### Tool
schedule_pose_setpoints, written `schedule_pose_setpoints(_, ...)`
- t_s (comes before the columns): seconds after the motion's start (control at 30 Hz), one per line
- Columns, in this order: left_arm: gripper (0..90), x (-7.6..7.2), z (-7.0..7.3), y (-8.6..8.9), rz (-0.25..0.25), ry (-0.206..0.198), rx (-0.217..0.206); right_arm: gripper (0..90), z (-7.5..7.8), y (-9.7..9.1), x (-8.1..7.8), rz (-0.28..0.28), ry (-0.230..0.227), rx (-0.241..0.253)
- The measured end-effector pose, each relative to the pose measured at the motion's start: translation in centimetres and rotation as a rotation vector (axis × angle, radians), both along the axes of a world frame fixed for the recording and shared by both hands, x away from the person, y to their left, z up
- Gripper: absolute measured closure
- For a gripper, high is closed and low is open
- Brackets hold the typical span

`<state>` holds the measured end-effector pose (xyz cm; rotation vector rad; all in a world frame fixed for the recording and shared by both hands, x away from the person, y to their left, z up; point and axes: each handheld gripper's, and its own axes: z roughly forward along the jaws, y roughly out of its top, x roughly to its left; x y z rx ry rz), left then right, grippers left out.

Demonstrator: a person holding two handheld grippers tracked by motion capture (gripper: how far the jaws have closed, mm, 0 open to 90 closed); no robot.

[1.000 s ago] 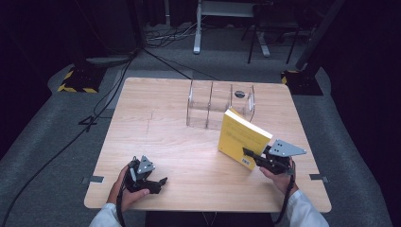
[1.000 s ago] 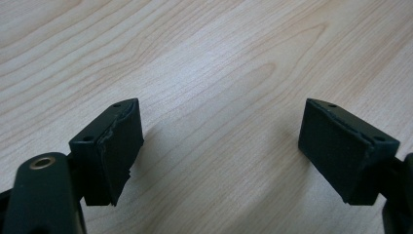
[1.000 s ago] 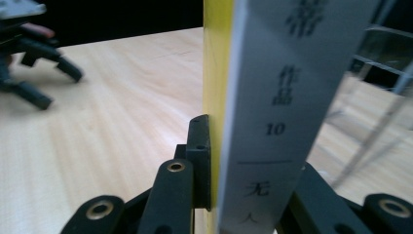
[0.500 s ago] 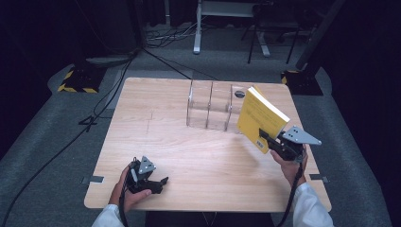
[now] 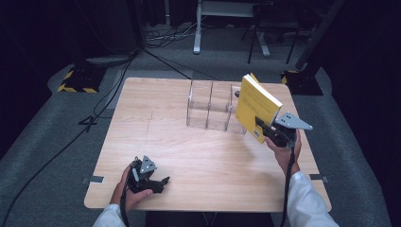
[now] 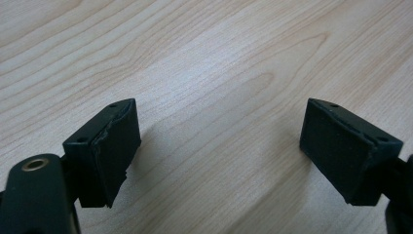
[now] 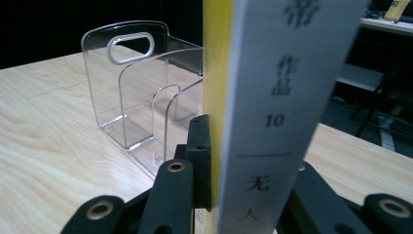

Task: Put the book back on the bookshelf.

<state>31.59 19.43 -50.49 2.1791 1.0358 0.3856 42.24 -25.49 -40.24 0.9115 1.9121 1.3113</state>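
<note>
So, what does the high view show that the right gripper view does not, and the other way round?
High view alone: the whole wooden table, the left gripper with its jaws open low over the near edge, the right hand, and the yellow cover of the book lifted and tilted.

Right gripper view alone: the printed characters and the number 10 on the book's grey spine, and the slot-shaped handle hole in the organiser's wall.

Both: the right gripper shut on the book, and the clear organiser standing on the table.
</note>
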Motion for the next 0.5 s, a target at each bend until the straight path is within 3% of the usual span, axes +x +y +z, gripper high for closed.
schedule_pose_setpoints(0.5, 15.4, 0.0, 0.0, 0.0, 0.0, -0.001, 0.001, 76.3, 0.2, 2.2, 3.6, -0.082, 0.026, -0.014)
